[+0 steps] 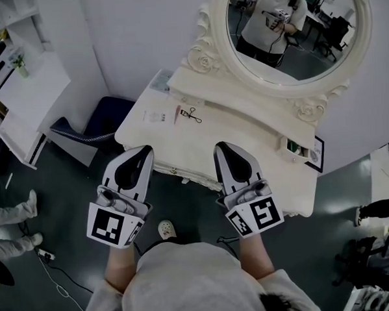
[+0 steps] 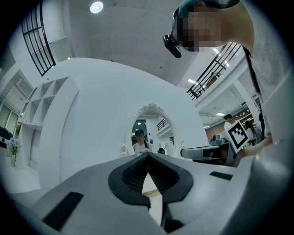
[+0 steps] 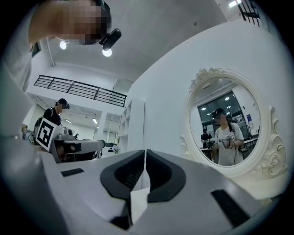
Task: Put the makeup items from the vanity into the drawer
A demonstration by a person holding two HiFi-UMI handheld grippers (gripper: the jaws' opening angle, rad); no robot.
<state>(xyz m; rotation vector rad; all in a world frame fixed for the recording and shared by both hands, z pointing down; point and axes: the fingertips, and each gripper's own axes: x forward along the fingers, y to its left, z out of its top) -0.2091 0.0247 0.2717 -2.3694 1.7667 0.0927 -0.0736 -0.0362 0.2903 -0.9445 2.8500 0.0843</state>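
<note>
L tongs (image 1: 141, 153) & R tongs (image 1: 224, 149), both pressed together & empty, hover at vanity (image 1: 252, 139) front edge. Curler (image 1: 191, 115) & pink stick (image 1: 177, 113) lie at 12 o'clock, apart from tips. Best bet: spread jaws early, come at curler low.

Staged vanity (image 1: 245, 132) corner inside open lab hall: white partition walls (image 2: 92, 105), mezzanine railings (image 3: 82, 89), office desks (image 1: 324, 21) reflected in mirror (image 1: 363, 26).

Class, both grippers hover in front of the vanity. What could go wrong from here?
The curler and pink stick lie flat and thin; jaws may slip off them.
They sit toward the vanity's left end; a nudge might push them off.
The left gripper and right gripper are shut; open first.
</note>
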